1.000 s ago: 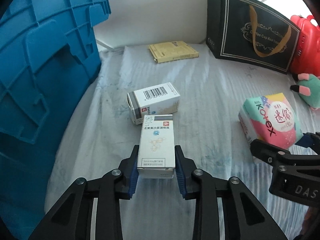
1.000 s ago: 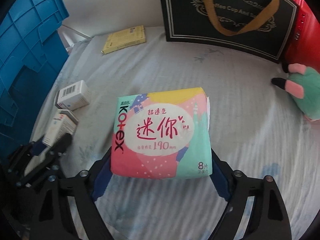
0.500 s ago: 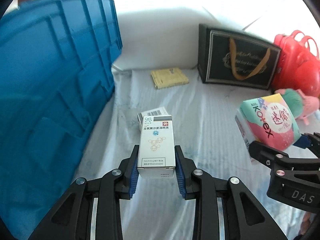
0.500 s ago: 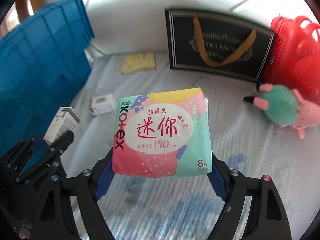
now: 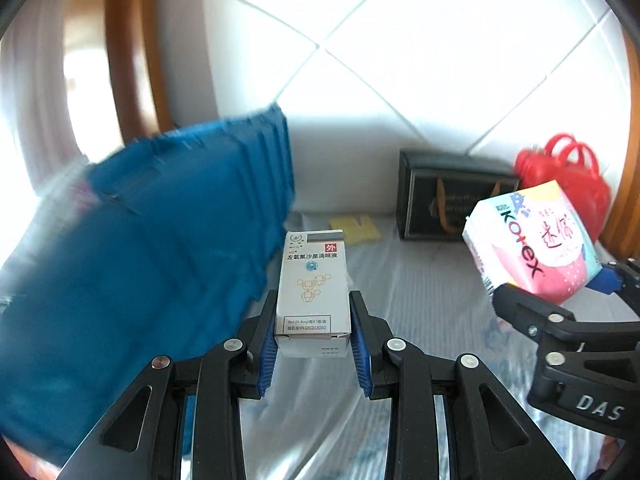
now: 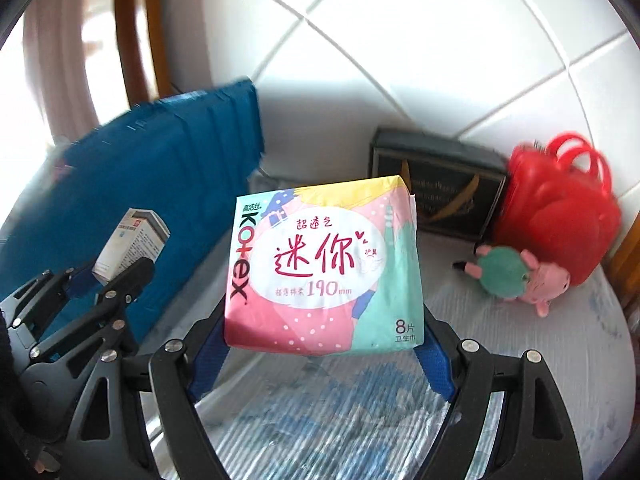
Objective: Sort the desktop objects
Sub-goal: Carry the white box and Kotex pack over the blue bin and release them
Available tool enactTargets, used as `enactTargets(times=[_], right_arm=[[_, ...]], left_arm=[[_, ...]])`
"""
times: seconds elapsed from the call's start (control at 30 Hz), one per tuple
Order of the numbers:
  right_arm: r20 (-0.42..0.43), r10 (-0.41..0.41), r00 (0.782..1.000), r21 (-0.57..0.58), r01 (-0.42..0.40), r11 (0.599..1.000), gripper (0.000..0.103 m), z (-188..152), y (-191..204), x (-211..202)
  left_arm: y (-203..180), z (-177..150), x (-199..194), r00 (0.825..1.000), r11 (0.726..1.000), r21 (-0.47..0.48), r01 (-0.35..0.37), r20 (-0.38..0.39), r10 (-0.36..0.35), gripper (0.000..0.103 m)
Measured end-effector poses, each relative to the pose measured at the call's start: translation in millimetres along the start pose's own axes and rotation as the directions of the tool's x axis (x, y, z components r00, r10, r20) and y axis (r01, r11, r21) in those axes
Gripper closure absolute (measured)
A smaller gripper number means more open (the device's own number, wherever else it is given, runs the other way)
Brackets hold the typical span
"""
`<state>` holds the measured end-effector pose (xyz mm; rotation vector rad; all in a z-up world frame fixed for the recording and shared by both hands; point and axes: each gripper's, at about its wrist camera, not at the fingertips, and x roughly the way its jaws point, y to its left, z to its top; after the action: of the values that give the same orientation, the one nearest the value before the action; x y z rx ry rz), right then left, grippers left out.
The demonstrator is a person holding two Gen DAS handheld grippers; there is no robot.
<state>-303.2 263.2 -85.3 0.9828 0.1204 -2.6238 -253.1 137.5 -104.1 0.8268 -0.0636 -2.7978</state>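
My left gripper (image 5: 313,330) is shut on a white eye-drop box (image 5: 312,288) and holds it in the air beside the blue crate (image 5: 160,248). The box also shows in the right wrist view (image 6: 130,246). My right gripper (image 6: 324,340) is shut on a pink and green Kotex pad pack (image 6: 324,268), lifted above the white cloth. The pack also shows at the right of the left wrist view (image 5: 532,240), with the right gripper (image 5: 560,292) under it.
A black gift bag (image 6: 436,188) stands against the white padded wall, a red handbag (image 6: 560,208) to its right. A green and pink plush toy (image 6: 516,276) lies before the handbag. A yellow packet (image 5: 354,228) lies on the cloth (image 6: 520,360) near the wall.
Both grippers have risen well above the cloth with their loads. The views have tilted up toward the wall, and the second white box has dropped out of sight.
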Motion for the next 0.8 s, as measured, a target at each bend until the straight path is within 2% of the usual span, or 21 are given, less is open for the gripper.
enactTargets(times=[0.2,0.4,0.57,0.8], right_arm=[[0.112,0.067,0.991,-0.058,-0.061,0.996,0.021,18,37,-60],[0.184,0.120,0.976,-0.110,-0.100,0.989,0.021,34,90,-90],[0.210,0.173,0.962,-0.140,-0.145,0.979,0.021,51,157,-88],[0.200,0.227,0.953,-0.177,-0.193,0.965,0.021,75,264,-58]], left_arm=[[35,17,-65,0.994,0.998,-0.032,-0.062,0.093,0.065,0.072],[86,30,-108,0.978,0.992,-0.078,-0.104,0.174,0.117,0.072],[159,42,-117,0.962,0.982,-0.098,-0.163,0.203,0.180,0.071],[275,49,-91,0.954,0.967,-0.118,-0.226,0.176,0.244,0.071]])
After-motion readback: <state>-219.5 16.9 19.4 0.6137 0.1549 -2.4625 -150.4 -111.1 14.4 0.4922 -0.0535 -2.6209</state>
